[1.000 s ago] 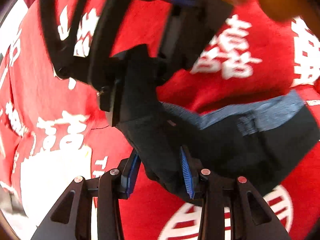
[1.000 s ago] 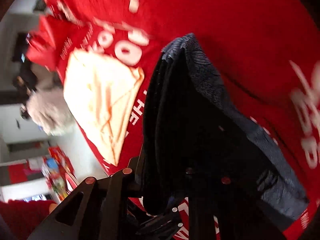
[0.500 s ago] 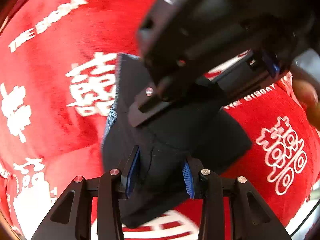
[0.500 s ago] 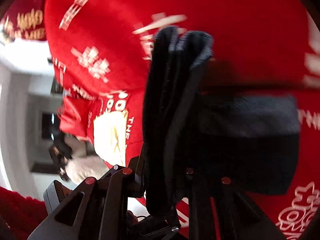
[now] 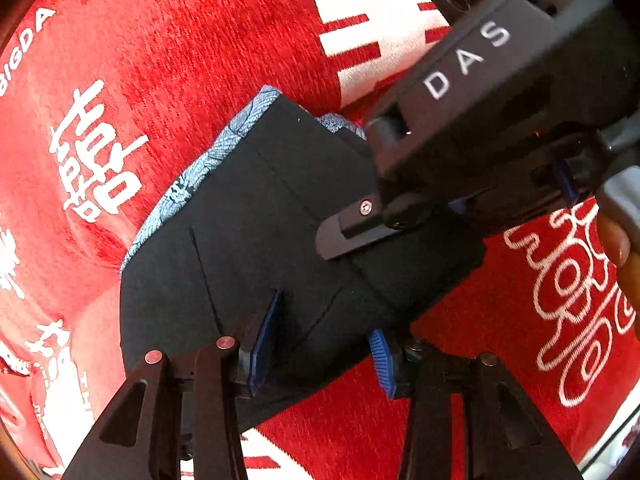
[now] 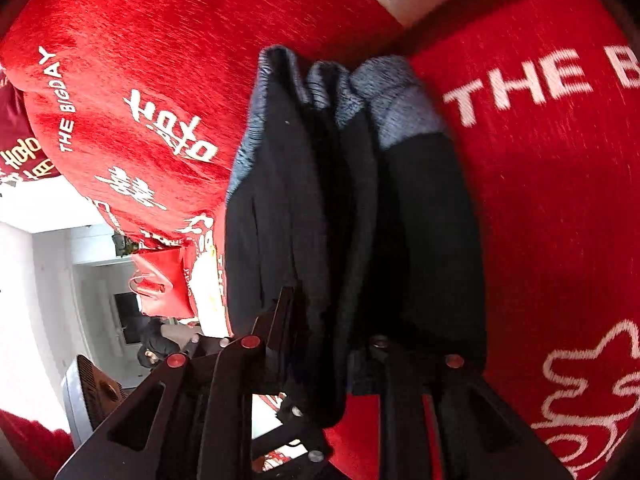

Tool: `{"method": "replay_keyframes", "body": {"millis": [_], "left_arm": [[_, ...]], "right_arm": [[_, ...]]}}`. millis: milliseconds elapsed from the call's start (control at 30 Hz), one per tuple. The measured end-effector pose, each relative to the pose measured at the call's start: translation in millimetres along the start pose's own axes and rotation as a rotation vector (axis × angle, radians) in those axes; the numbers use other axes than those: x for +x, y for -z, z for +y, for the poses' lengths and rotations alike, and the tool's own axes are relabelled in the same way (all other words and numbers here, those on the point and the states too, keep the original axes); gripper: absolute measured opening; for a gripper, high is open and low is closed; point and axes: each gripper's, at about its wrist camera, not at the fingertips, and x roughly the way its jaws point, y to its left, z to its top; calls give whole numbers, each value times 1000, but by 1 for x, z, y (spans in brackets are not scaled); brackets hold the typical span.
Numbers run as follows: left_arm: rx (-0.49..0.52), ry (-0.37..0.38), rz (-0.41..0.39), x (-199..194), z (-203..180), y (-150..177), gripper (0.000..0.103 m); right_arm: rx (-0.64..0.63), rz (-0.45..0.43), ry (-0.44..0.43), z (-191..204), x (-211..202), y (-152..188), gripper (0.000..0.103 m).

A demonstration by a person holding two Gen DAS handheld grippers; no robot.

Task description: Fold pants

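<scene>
The pants (image 5: 256, 216) are a dark navy folded bundle with a light blue patterned waistband edge, over the red cloth. In the left wrist view my left gripper (image 5: 322, 340) stands with its blue pads either side of the bundle's near edge, one pad pressed into the fabric. The right gripper's black body marked DAS (image 5: 492, 112) clamps the bundle from the upper right. In the right wrist view my right gripper (image 6: 332, 344) is shut on the pants (image 6: 352, 216), whose several layers stand edge-on and hide its fingertips.
A red cloth with white lettering (image 5: 180, 40) covers the surface under everything. Its edge and a white room with a red bag (image 6: 160, 288) show at the left of the right wrist view. A hand (image 5: 620, 248) shows at the right edge.
Both grippers have swung the bundle round and brought it closer to the cloth. The right gripper now sits nearer the left camera. The folded layers show edge-on more squarely.
</scene>
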Motion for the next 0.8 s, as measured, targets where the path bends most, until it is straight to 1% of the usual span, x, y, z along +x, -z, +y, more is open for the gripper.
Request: {"method": "replay_keyframes", "body": {"millis": [33, 67, 100, 133, 167, 200, 267, 300, 367, 400, 467, 533, 567, 667, 767, 800], "left_arm": [[1, 8, 10, 5, 8, -1, 55], [-13, 19, 28, 2, 12, 1, 64], [-46, 43, 41, -5, 16, 3, 81], [-78, 68, 44, -9, 25, 5, 83], [-103, 92, 50, -14, 33, 9, 83], [-116, 97, 55, -15, 41, 11, 83], [-157, 84, 80, -19, 59, 17, 83], [-188, 89, 94, -19, 68, 19, 83], [-321, 115, 146, -18, 97, 25, 83], [-376, 120, 166, -11, 112, 26, 83], [-497, 104, 209, -2, 143, 34, 83], [-556, 84, 249, 7, 160, 40, 83], [-569, 78, 266, 11, 164, 41, 83], [-594, 74, 294, 21, 166, 45, 83], [-603, 76, 294, 23, 160, 47, 83], [-602, 66, 294, 25, 164, 47, 88]], "right_arm": [[-6, 1, 18, 3, -1, 1, 23], [-13, -3, 37, 7, -1, 3, 23], [-19, -3, 59, 12, 1, 4, 23], [-22, -3, 79, 19, 4, 4, 23], [-28, -5, 107, 22, 4, 6, 24], [-34, -5, 134, 25, 4, 8, 26], [-50, -9, 213, 33, 4, 13, 30], [-56, -12, 235, 32, 2, 15, 34], [-77, -23, 318, 43, -2, 20, 36], [-89, -26, 356, 42, -6, 23, 38], [-119, -42, 477, 52, -15, 27, 40], [-165, -73, 580, 64, -24, 31, 40], [-196, -93, 609, 72, -28, 33, 40], [-260, -122, 603, 93, -26, 36, 40], [-319, -101, 605, 109, -6, 38, 40], [-331, -87, 609, 111, 2, 40, 40]]}}
